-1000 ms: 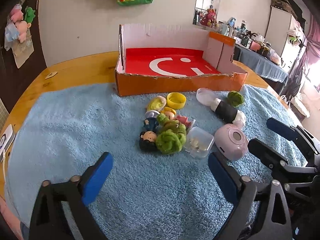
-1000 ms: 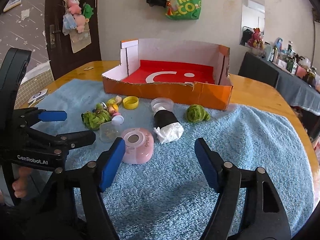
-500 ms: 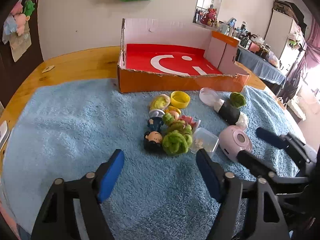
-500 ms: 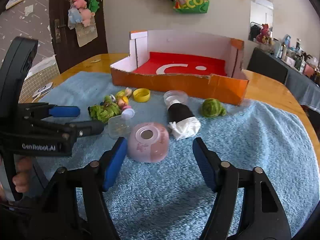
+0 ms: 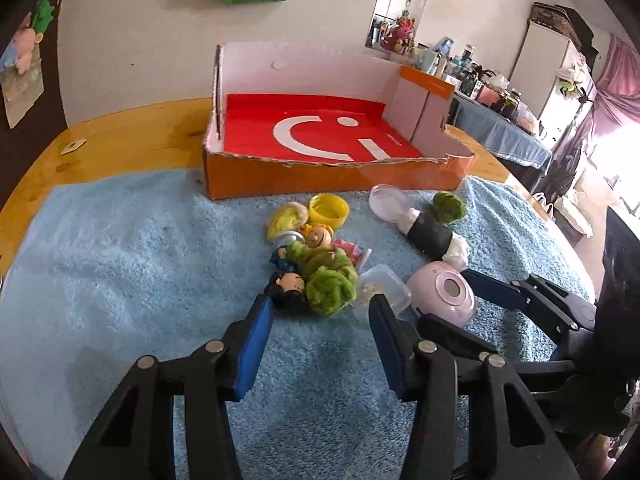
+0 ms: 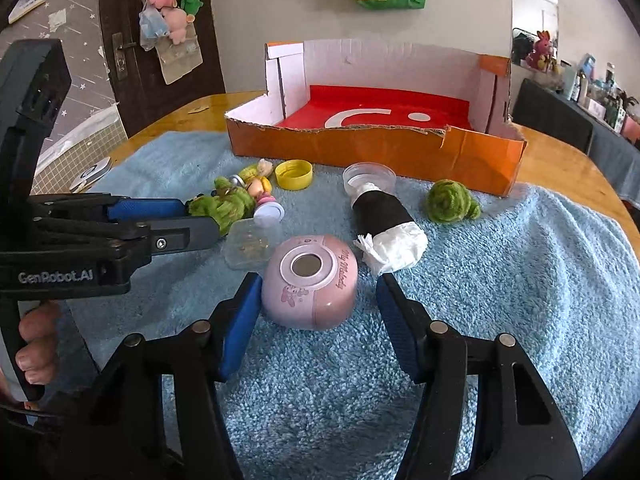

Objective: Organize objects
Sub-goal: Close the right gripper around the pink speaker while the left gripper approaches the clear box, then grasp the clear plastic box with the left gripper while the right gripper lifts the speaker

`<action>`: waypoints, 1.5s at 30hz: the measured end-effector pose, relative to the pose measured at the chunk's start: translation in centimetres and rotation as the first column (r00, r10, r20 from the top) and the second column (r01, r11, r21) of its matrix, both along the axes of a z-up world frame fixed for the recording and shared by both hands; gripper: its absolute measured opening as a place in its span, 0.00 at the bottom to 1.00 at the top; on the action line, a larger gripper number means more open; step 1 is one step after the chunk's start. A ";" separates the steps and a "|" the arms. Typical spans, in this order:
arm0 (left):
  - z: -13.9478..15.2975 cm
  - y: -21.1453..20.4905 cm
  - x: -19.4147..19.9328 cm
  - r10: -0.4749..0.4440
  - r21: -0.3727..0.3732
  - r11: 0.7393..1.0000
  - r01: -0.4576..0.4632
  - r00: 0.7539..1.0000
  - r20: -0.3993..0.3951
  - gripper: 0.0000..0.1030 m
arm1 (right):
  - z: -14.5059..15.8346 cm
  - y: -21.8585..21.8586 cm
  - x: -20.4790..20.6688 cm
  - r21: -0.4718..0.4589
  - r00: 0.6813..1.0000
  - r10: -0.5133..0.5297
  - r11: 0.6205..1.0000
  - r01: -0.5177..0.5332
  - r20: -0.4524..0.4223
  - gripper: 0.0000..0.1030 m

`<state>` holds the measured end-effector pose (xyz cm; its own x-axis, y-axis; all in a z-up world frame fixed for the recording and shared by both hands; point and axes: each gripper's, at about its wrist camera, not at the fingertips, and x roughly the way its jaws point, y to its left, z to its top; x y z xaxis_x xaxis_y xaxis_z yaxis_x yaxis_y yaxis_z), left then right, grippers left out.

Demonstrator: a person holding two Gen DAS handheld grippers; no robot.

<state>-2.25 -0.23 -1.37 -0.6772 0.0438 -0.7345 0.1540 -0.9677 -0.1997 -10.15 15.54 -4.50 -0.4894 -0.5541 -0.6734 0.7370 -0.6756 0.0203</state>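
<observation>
The left gripper (image 5: 322,308) is closing, its blue pads flanking a green yarn tuft (image 5: 330,290) and a dark-haired figurine (image 5: 289,285) without visibly pressing on either; how far the tuft is reaching between the tips is hard to judge. The right gripper (image 6: 318,292) is also closing around a pink round case (image 6: 312,282), one pad just beside its left flank and a gap showing on the right. The case is lying with its round window facing up towards the camera. A clear lidded tub (image 6: 249,246) is sitting just beside it, contents too blurred to name, and the small toys behind the tuft are overlapping, so their shapes are running together. A black-wrapped bottle (image 6: 380,220) is lying on its side, its long axis running from the clear cap at the far end to white paper at the near end. The blue towel (image 6: 500,300) is offering bare room to the right. The orange cardboard box (image 6: 400,152) is standing beyond, its torn low front wall facing the objects.
</observation>
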 end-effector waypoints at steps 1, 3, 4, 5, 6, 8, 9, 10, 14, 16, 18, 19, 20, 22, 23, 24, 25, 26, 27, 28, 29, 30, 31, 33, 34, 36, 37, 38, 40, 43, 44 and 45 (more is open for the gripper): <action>0.0 0.0 -0.1 0.001 -0.006 1.000 -0.001 1.000 0.004 0.51 | 0.0 -0.1 -0.1 0.001 1.000 -0.002 1.000 0.002 0.002 0.56; -0.1 -0.2 -0.3 0.009 -0.017 1.000 -0.009 1.000 0.009 0.51 | 0.0 -0.1 -0.3 0.003 1.000 -0.005 1.000 0.005 0.004 0.56; 0.0 -0.5 -0.3 0.018 -0.017 1.000 -0.018 1.000 0.007 0.51 | 0.0 0.0 -0.4 0.004 1.000 -0.007 1.000 0.007 0.004 0.56; 0.1 -0.8 -0.3 0.024 -0.014 1.000 -0.024 1.000 0.003 0.51 | 0.0 0.1 -0.5 0.004 1.000 -0.010 1.000 0.010 0.007 0.56; 0.2 -1.1 -0.3 0.027 -0.013 1.000 -0.027 1.000 -0.001 0.51 | 0.0 0.2 -0.6 0.003 1.000 -0.012 1.000 0.012 0.010 0.56; 0.6 -1.4 -0.4 0.027 -0.005 1.000 -0.027 1.000 -0.011 0.51 | 0.0 0.2 -0.9 -0.001 1.000 -0.015 1.000 0.015 0.019 0.56; 0.8 -1.4 -0.4 0.024 0.004 1.000 -0.024 1.000 -0.017 0.51 | 0.0 0.1 -0.9 0.002 1.000 -0.015 1.000 0.015 0.019 0.56; 1.1 -1.4 -0.3 0.013 0.028 1.000 -0.012 0.999 -0.032 0.51 | 0.0 -0.1 -0.9 0.007 1.000 -0.014 1.000 0.014 0.016 0.56; 1.9 -0.5 -0.6 -0.034 0.044 0.998 0.037 0.998 -0.061 0.51 | 0.0 -0.2 -0.9 0.012 1.000 -0.012 1.000 0.012 0.015 0.56; 1.7 -0.1 -0.8 -0.019 0.003 1.000 0.019 0.998 -0.052 0.51 | 0.0 0.0 -0.9 0.009 1.000 -0.014 1.000 0.014 0.019 0.56; 1.4 -0.1 -0.7 -0.041 0.051 0.998 0.044 0.998 -0.049 0.48 | 0.0 0.1 -0.9 0.008 1.000 -0.013 1.000 0.013 0.020 0.56; 1.4 0.1 -0.7 -0.066 0.084 0.994 0.070 0.996 -0.052 0.48 | 0.0 0.1 -0.9 0.012 1.000 -0.014 1.000 0.014 0.018 0.55; 1.3 0.4 -0.7 -0.081 0.094 0.992 0.086 0.995 -0.055 0.48 | 0.0 0.1 -1.0 0.015 1.000 -0.014 1.000 0.013 0.017 0.54; 1.3 1.4 -0.7 -0.105 0.086 0.990 0.110 0.993 -0.063 0.48 | 0.1 0.3 -1.1 0.018 1.000 -0.017 1.000 0.016 0.018 0.50; 1.2 1.7 -0.8 -0.115 0.089 0.989 0.121 0.991 -0.063 0.48 | 0.1 0.5 -1.1 0.015 1.000 -0.017 1.000 0.017 0.021 0.49; 1.0 1.9 -0.9 -0.124 0.099 0.987 0.130 0.990 -0.062 0.48 | 0.1 0.6 -1.2 0.012 1.000 -0.018 1.000 0.018 0.025 0.47; 0.8 2.0 -1.2 -0.124 0.108 0.986 0.130 0.991 -0.055 0.48 | 0.2 0.8 -1.3 0.007 0.999 -0.017 1.000 0.017 0.029 0.47; 0.7 2.0 -1.2 -0.124 0.120 0.984 0.130 0.991 -0.054 0.47 | 0.2 0.9 -1.4 0.005 0.999 -0.015 1.000 0.015 0.031 0.47; 0.7 2.0 -1.2 -0.127 0.131 0.982 0.133 0.990 -0.060 0.47 | 0.3 1.0 -1.3 0.005 0.999 -0.015 1.000 0.015 0.029 0.47; 0.8 2.1 -1.2 -0.128 0.137 0.981 0.136 0.990 -0.066 0.47 | 0.3 1.0 -1.4 0.010 1.000 -0.015 1.000 0.015 0.024 0.47; 0.8 2.1 -1.3 -0.129 0.130 0.982 0.137 0.989 -0.067 0.47 | 0.3 1.0 -1.4 0.016 1.000 -0.013 1.000 0.012 0.020 0.47; 0.7 2.2 -1.4 -0.125 0.111 0.985 0.131 0.990 -0.060 0.47 | 0.3 1.0 -1.4 0.022 1.000 -0.011 1.000 0.011 0.015 0.47; 0.5 2.3 -1.6 -0.121 0.099 0.987 0.126 0.991 -0.049 0.47 | 0.3 1.1 -1.5 0.031 1.000 -0.016 0.999 0.016 0.003 0.47; -0.4 2.1 -2.2 -0.115 0.102 0.988 0.117 0.993 -0.017 0.41 | 0.4 1.1 -1.8 0.038 1.000 -0.016 0.999 0.016 0.002 0.47; -0.8 2.1 -2.4 -0.114 0.104 0.988 0.114 0.993 -0.006 0.41 | 0.4 1.1 -2.0 0.034 1.000 -0.012 0.999 0.012 0.011 0.48; -1.3 2.2 -2.9 -0.121 0.104 0.987 0.119 0.993 0.013 0.41 | 0.4 1.0 -2.2 0.028 1.000 -0.005 1.000 0.004 0.023 0.49; -1.2 2.3 -2.9 -0.120 0.095 0.988 0.118 0.993 0.009 0.41 | 0.3 0.9 -2.3 0.033 1.000 -0.002 0.999 0.001 0.023 0.49; -1.2 2.3 -3.1 -0.120 0.087 0.989 0.119 0.993 0.011 0.41 | 0.3 0.8 -2.4 0.035 1.000 0.001 0.999 -0.002 0.022 0.49; -1.2 2.3 -3.4 -0.113 0.079 0.991 0.112 0.993 0.016 0.41 | 0.3 0.6 -2.5 0.043 1.000 0.002 0.999 -0.003 0.021 0.49; -1.1 2.7 -3.8 -0.098 0.042 0.994 0.096 0.995 0.026 0.44 | 0.3 0.2 -2.4 0.072 1.000 0.008 0.997 -0.009 0.014 0.54; -1.2 3.1 -3.9 -0.096 0.006 0.995 0.096 0.995 0.031 0.46 | 0.2 0.0 -2.3 0.081 1.000 0.007 0.997 -0.008 0.008 0.54; -1.3 3.4 -3.8 -0.097 -0.025 0.995 0.098 0.995 0.031 0.46 | 0.2 -0.1 -2.2 0.089 1.000 0.008 0.996 -0.008 0.000 0.54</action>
